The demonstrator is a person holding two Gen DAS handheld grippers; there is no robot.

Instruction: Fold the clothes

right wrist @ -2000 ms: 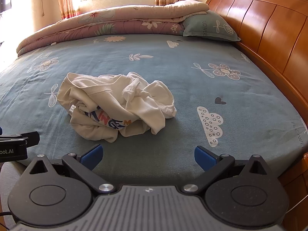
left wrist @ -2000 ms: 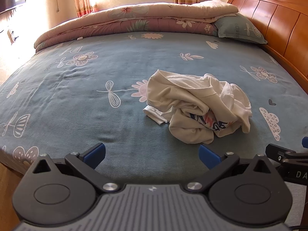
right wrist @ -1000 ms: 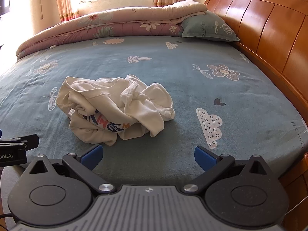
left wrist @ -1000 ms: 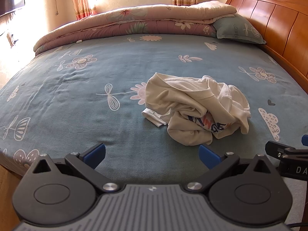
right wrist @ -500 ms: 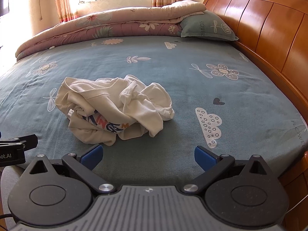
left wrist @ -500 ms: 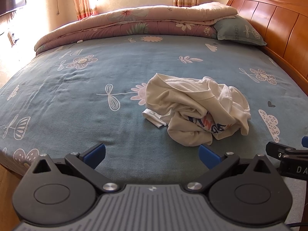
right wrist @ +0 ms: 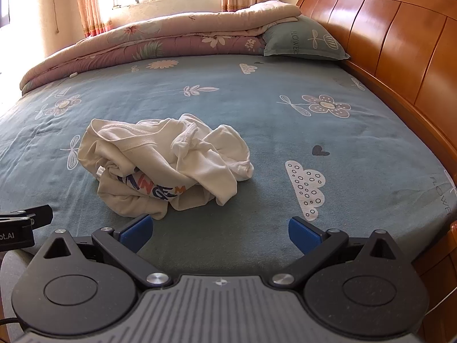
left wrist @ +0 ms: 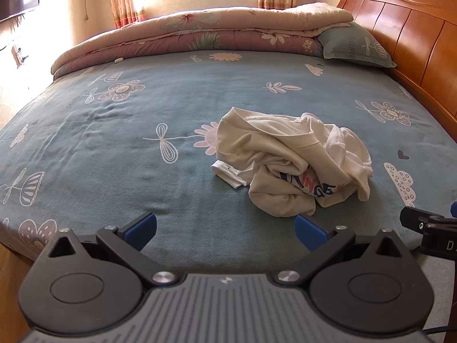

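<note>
A cream-white shirt with a coloured print lies crumpled in a heap on the blue flowered bedsheet. My left gripper hangs open at the bed's near edge, with the heap ahead and to the right, well apart from it. My right gripper is open too, and the heap lies ahead and to its left, just past the left fingertip. Nothing sits between either pair of blue pads. Each gripper's edge shows in the other's view.
A folded pink and beige quilt lies across the far side of the bed, with a grey-green pillow next to it. A wooden headboard runs along the right.
Both grippers have drifted only slightly; the views shift a little and the heap sits marginally closer. Both stay open and the shirt has not moved.
</note>
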